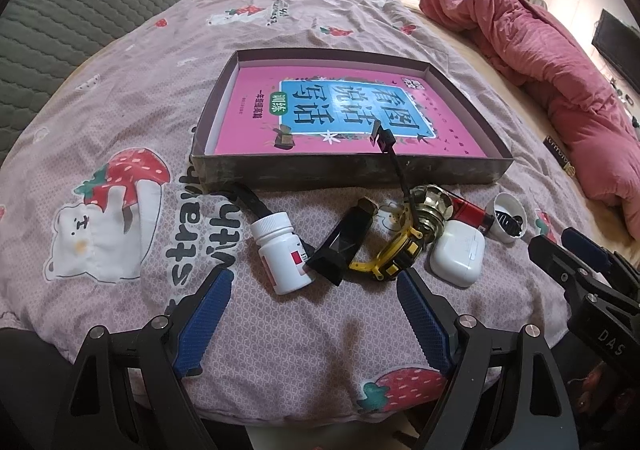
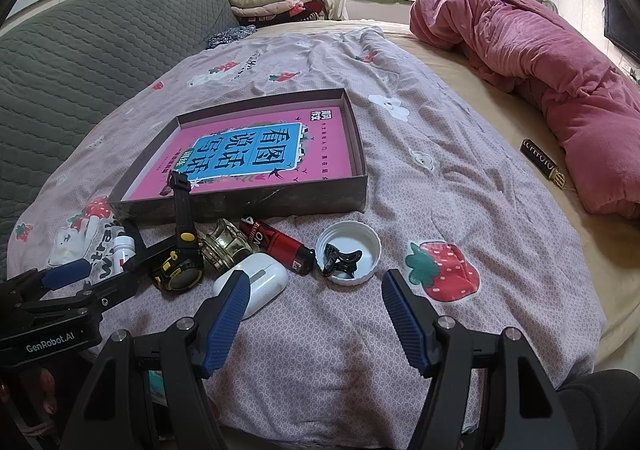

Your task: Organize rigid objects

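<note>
So the bedspread with the strawberry print takes up most of both views, and the pink quilt is bunched along the right edge of the bed. Sitting on the spread is the shallow box, long side running left to right across the left wrist view, with a pink workbook lying flat inside it (title text reads upside down from here).

Just in front of the box's near wall is a row of small stuff. The watch with yellow trim has its long axis pointing away from the cameras, and its strap end leans up over the box wall. Next to it, a brass-coloured knob, then a red lighter lying at a slant, its near end touching the white lid. That lid sits open side up with a black hair clip in it. The white earbud case lies nearest the grippers, partly hidden behind a fingertip in the right wrist view. The white pill bottle lies on its side, cap pointing away, beside a black faceted object I can't identify.

Left gripper hangs with fingers spread wide, nothing between them, just short of the pill bottle. Right gripper is also spread and holding nothing, just short of the lid.
</note>
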`<action>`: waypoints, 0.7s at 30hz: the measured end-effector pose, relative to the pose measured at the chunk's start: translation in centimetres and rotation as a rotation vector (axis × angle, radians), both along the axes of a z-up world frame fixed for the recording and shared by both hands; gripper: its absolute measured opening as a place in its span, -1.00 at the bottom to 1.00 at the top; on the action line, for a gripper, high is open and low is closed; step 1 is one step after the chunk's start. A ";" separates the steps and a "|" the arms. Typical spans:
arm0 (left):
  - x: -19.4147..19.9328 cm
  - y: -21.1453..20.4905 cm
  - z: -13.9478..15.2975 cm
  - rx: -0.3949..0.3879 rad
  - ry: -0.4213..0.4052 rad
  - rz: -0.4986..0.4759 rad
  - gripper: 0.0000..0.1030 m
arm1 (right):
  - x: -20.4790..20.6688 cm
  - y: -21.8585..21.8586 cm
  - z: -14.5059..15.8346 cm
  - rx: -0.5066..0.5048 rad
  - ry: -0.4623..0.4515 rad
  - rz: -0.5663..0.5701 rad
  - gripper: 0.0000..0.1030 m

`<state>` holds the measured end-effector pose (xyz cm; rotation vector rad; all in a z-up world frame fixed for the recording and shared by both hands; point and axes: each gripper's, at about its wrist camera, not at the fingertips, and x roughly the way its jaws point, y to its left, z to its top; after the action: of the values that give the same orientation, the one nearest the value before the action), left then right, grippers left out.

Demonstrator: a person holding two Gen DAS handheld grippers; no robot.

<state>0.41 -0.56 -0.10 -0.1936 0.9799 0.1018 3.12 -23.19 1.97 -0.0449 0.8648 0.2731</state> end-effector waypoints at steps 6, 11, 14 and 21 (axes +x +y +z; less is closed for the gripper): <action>0.1 0.4 0.1 -0.029 -0.006 -0.017 0.67 | 0.0 0.0 0.0 0.001 -0.001 0.002 0.31; 0.2 -0.2 0.4 -0.017 -0.017 -0.051 0.67 | 0.0 0.1 0.0 0.003 0.000 0.002 0.31; 0.4 -1.3 0.9 0.010 -0.036 -0.094 0.67 | 0.0 0.0 0.0 0.003 0.005 0.000 0.31; 1.9 -2.5 0.9 0.020 -0.028 -0.162 0.67 | 0.1 -0.2 -0.2 0.010 0.015 -0.004 0.31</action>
<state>2.31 -3.08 0.84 -0.0968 0.9629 -0.0394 3.26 -23.40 1.80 -0.0321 0.8778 0.2748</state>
